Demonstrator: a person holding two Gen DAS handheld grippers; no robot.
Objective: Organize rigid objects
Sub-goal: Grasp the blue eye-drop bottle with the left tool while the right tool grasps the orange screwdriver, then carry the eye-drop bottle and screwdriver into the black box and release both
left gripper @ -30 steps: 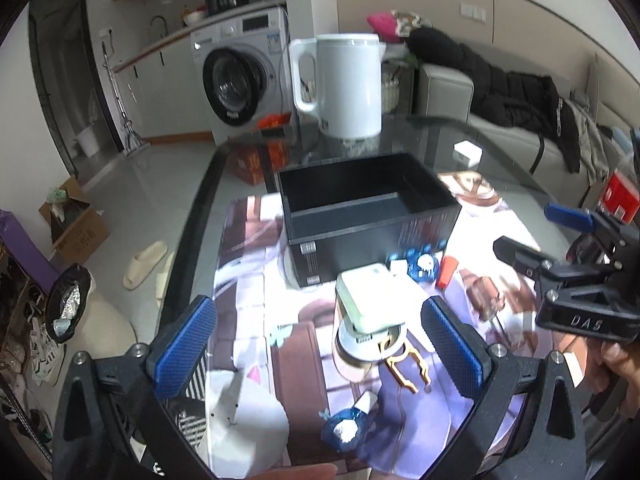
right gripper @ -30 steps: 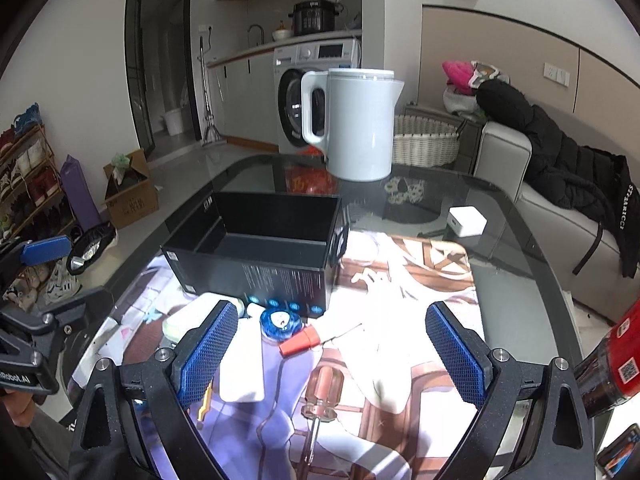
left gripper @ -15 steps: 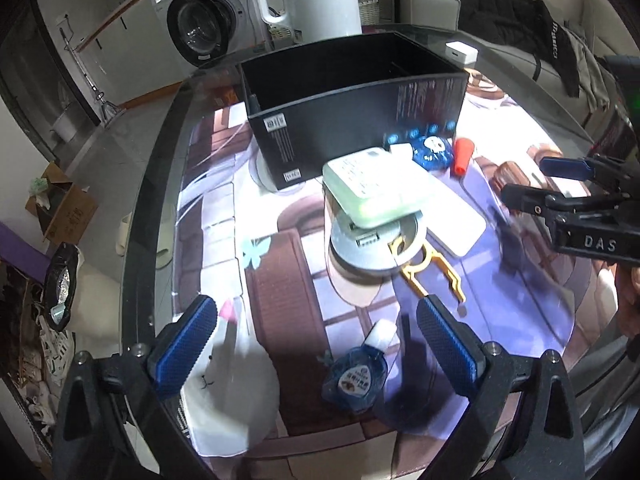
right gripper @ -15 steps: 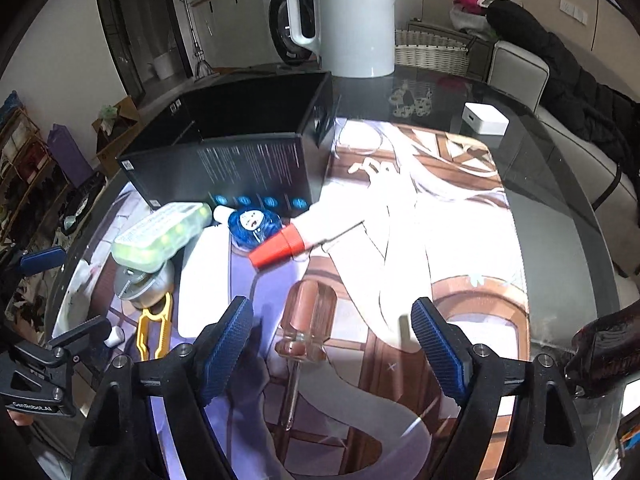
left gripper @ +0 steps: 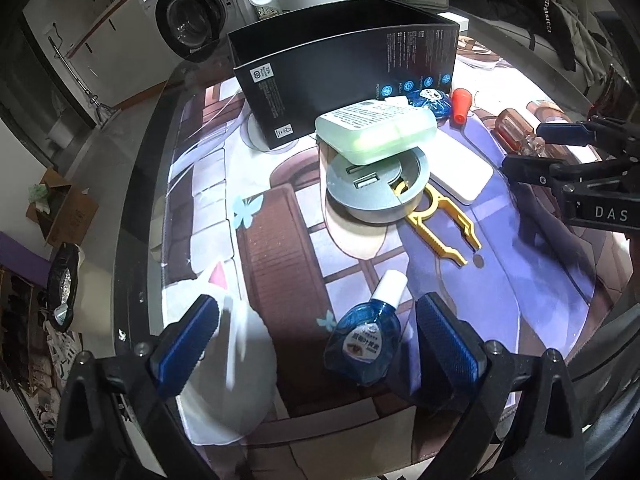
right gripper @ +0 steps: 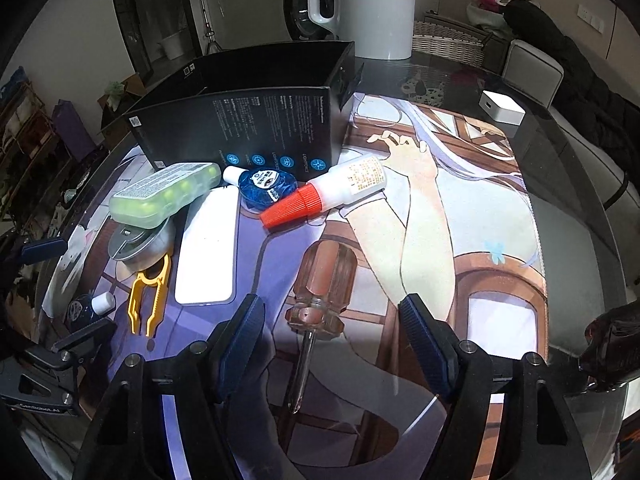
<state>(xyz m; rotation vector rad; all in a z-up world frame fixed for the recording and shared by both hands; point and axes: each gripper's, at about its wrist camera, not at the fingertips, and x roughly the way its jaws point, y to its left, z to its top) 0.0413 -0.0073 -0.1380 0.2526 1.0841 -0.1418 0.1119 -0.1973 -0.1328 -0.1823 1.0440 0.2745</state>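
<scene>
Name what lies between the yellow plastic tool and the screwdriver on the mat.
A flat white rectangular slab lies between the yellow tool and screwdriver, clearest in the right wrist view.

You have a dark glass table carrying a printed mat, a white kettle at its far edge, and a small white charger on bare glass to the right.
</scene>
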